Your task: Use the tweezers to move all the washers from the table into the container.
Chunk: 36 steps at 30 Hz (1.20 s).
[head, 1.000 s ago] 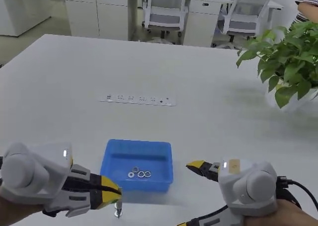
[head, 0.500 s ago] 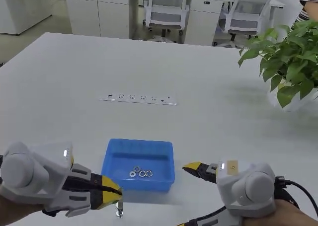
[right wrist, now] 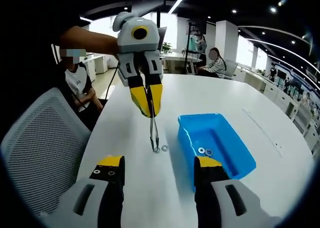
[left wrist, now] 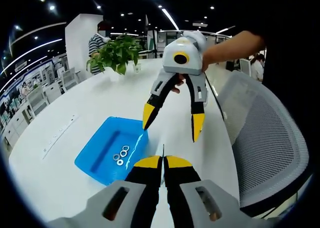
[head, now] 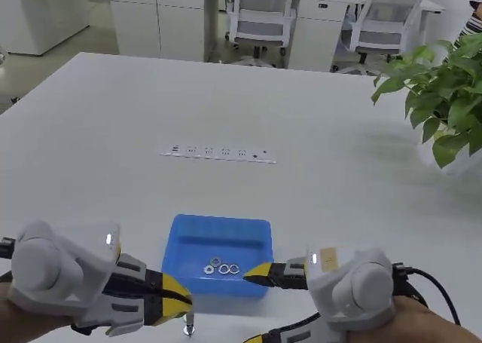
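A blue container [head: 181,241] stands near the table's front edge with three washers [head: 222,267] inside. My left gripper [head: 175,304] sits just left of its front corner, shut on slim metal tweezers [right wrist: 154,130] that point down at the table. In the right gripper view the tweezer tips rest by two small washers [right wrist: 164,148] on the table, left of the container [right wrist: 235,160]. My right gripper [head: 260,307] hovers open by the container's front right corner, nothing between its fingers. The left gripper view shows the container [left wrist: 95,155] to the left.
A flush power strip [head: 218,153] lies in the middle of the white table. A potted plant [head: 444,109] stands at the right edge. Office chairs [head: 260,19] and desks line the far side. A mesh chair [right wrist: 40,138] sits behind the near edge.
My right gripper has moved left, its upper finger now at the container's front right corner. The left gripper and tweezers have stayed put; the head camera shifted a little.
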Tool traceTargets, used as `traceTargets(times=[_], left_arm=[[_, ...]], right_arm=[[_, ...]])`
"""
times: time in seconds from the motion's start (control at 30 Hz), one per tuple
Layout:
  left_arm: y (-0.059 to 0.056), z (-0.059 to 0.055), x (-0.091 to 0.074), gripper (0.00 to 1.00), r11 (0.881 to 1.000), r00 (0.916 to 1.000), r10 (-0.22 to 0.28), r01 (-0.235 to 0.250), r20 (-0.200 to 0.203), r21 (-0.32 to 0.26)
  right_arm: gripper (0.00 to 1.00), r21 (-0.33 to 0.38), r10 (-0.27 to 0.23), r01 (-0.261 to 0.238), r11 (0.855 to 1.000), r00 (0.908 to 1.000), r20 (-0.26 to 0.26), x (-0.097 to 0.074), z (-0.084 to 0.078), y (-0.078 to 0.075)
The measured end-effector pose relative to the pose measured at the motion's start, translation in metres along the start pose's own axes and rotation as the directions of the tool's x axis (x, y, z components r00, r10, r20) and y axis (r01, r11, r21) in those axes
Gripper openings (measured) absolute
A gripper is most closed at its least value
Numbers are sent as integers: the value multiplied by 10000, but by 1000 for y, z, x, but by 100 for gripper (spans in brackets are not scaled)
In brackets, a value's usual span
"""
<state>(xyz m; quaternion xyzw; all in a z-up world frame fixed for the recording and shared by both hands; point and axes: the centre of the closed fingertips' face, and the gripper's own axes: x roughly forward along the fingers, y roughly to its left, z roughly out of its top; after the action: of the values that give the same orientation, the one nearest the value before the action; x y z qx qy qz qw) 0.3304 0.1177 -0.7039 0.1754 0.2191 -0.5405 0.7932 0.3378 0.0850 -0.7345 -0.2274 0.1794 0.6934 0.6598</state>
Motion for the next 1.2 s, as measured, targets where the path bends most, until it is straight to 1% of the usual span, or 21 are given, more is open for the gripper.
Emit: traceTargets(times=[0.1,0.17,0.3,0.4,0.57,0.73,0.97,1.2], left_arm=[[0,0,0,5,10000,10000,-9,9,-11,3],[0,0,0,5,10000,10000,-8,8,-26,3],[1,0,0,5,10000,10000,-22,22,-75,32],[1,-1,0,5,10000,9999,-33,33,-96,34],[2,-1,0,5,10000,9999,-61,62,-146,49],[1,0,0,5,9999,9998,-71,72,-181,72],[1,0,1,5,9999,9997,-95,98,-227,98],[2,-1,1,5,9999,9997,-110,112,-233,84]], right_arm=[[52,-262,232,-234,9994,9997,-70,7,1,2],[48,-493,348,-355,9982,9993,-150,12,0,2],[42,-776,602,-623,9950,9978,-287,21,-1,3],[37,-938,814,-837,9921,9963,-286,29,0,6],[30,-1246,987,-1025,9869,9944,-371,40,-1,7],[25,-1384,1188,-1230,9827,9922,-382,48,0,9],[18,-1368,1464,-1496,9792,9887,-334,61,3,9],[12,-1426,1601,-1629,9763,9866,-312,68,5,9]])
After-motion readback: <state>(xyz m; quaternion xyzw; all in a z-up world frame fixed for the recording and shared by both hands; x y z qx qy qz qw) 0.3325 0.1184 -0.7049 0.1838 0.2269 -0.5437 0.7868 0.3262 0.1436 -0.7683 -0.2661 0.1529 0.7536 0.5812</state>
